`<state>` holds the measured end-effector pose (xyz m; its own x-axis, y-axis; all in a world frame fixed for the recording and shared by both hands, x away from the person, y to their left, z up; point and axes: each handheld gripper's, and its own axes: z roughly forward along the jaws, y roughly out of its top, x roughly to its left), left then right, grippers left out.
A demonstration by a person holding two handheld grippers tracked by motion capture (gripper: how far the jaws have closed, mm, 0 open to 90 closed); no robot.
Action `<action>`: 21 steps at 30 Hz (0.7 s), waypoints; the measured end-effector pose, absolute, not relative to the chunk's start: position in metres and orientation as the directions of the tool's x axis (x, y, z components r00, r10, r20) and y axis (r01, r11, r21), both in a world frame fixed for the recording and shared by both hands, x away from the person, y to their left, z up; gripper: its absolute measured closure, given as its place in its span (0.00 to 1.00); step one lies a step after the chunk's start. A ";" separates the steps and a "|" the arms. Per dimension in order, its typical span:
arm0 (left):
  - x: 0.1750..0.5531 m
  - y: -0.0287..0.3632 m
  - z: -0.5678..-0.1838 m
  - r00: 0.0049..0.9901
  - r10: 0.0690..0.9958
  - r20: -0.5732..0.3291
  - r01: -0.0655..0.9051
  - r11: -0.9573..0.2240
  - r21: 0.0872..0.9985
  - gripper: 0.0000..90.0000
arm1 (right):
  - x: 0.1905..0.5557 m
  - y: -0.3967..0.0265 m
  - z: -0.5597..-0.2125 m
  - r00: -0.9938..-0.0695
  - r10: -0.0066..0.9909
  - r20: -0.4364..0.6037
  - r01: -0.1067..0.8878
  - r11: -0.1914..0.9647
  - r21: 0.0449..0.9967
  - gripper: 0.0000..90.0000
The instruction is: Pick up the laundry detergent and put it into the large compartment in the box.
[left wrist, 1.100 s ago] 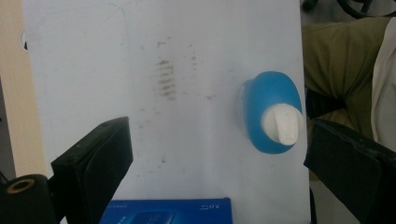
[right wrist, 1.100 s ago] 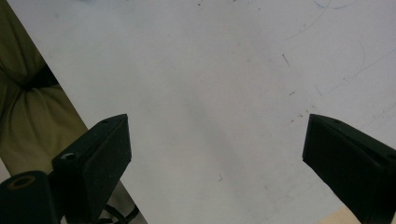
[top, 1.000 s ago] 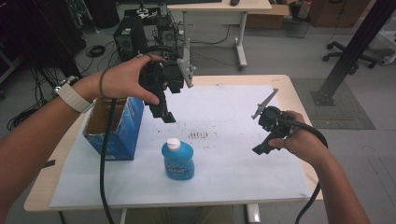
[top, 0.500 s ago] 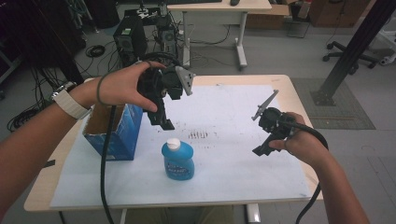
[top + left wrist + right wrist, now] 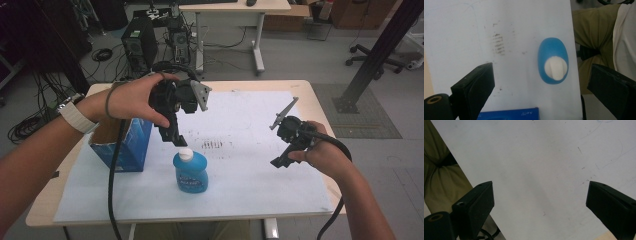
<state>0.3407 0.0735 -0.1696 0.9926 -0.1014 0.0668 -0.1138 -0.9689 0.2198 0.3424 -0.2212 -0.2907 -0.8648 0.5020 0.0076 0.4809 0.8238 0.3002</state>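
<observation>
Just above the blue bottle (image 5: pixel 190 171), the left hand-held gripper (image 5: pixel 176 136) hangs in the air with its jaws pointing down. Its jaws stand wide apart and grasp nothing. In the left gripper view the two black jaws rise at the lower corners, and between them, well below, the bottle is seen from the top: a blue oval body with a white flip cap (image 5: pixel 555 68) at its middle. The jaws do not touch the bottle. The person's left hand (image 5: pixel 134 99) wraps the body of this gripper, a pale watch band on the wrist, and a black cable drops from it toward the near edge.

The bottle stands upright on the white sheet (image 5: pixel 245 125) that covers the wooden surface (image 5: pixel 320 107), at the near centre, just right of an open blue cardboard box (image 5: pixel 121 143) that sits at the sheet's left edge. A patch of dark smudges (image 5: pixel 215 145) marks the sheet just beyond the bottle, to its right.

At the right, well apart from the bottle, the right hand-held gripper (image 5: pixel 281 152) is held above the sheet in the person's right hand (image 5: pixel 320 156). Its jaws are spread wide too and grip nothing; the right gripper view shows bare white sheet (image 5: pixel 544 170) between them, with faint pen scratches.

Beyond the far edge of the surface lie computer cases, cables and another desk on the grey floor.
</observation>
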 end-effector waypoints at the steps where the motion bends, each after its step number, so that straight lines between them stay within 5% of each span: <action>1: 0.341 0.074 -0.169 0.993 -0.100 0.068 -0.113 -0.968 0.225 0.08 | 0.342 -0.221 -0.291 -0.864 0.503 0.008 0.482 0.824 0.300 0.09; 21: 0.333 0.077 -0.183 0.994 -0.094 0.061 -0.106 -0.964 0.242 0.08 | 0.341 -0.220 -0.293 -0.864 0.503 0.011 0.483 0.823 0.298 0.09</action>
<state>0.3333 0.0773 -0.1834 0.9937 -0.0936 0.0609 -0.1057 -0.9644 0.2425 0.3414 -0.2204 -0.2929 -0.8642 0.5031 0.0112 0.4832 0.8233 0.2977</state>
